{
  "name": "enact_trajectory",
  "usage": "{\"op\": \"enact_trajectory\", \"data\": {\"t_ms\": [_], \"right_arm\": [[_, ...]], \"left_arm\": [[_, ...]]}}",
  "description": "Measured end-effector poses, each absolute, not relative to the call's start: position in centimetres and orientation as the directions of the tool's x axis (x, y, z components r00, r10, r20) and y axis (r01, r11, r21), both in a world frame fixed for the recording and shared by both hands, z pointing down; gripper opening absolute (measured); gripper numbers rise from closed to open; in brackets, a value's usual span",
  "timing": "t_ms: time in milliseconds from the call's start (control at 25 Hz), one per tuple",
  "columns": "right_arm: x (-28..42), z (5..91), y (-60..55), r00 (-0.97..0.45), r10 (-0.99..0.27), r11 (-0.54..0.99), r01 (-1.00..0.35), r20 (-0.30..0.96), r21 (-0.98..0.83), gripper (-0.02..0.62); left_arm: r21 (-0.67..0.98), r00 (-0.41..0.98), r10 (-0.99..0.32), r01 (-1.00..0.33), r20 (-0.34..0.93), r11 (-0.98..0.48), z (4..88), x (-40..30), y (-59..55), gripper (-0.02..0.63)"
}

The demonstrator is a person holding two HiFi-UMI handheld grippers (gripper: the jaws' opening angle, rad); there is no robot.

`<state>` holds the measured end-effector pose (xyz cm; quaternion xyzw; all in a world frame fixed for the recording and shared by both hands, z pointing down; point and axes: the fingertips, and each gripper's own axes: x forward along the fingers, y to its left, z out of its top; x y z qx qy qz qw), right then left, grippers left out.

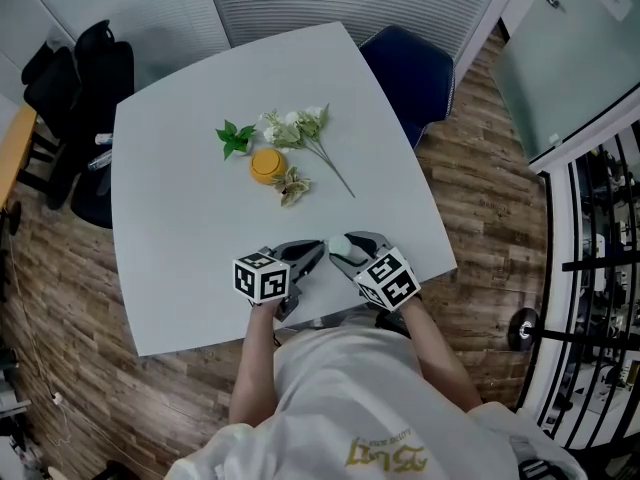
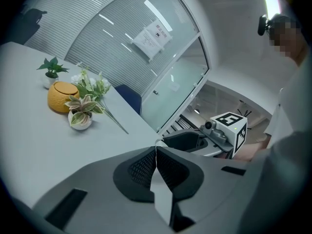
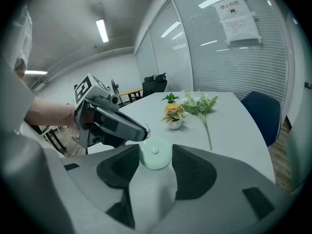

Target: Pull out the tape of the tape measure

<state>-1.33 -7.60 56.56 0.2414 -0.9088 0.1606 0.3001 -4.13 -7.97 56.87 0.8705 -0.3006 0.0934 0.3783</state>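
Table (image 1: 190,228), lower centre of head view: both grippers meet at its near edge. Left gripper (image 2: 156,150): jaws pressed fully together, tips just beside the tape measure (image 3: 155,154); thin pale sliver at the tips, can't tell if it's the tape end. Right gripper (image 3: 156,147): jaws wide, clamped on the round pale-green tape measure, centre of its view. Orange pot (image 1: 267,165) and flowers (image 1: 300,128) upper centre.

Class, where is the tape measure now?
Centre of the right gripper view: the tape measure, held by the right gripper, with the left gripper beside it.

Bright, even light; fisheye warping and dark corners.
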Motion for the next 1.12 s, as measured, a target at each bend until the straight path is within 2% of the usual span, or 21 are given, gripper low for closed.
{"op": "enact_trajectory", "data": {"t_ms": [1120], "right_arm": [[-0.4,57.9,-7.6,-0.684,-0.323,0.818,-0.550,0.655,-0.171,0.227]], "left_arm": [[0.616,0.781,-0.472,-0.618,0.410,-0.488,58.3,-5.8,-7.8,0.008]]}}
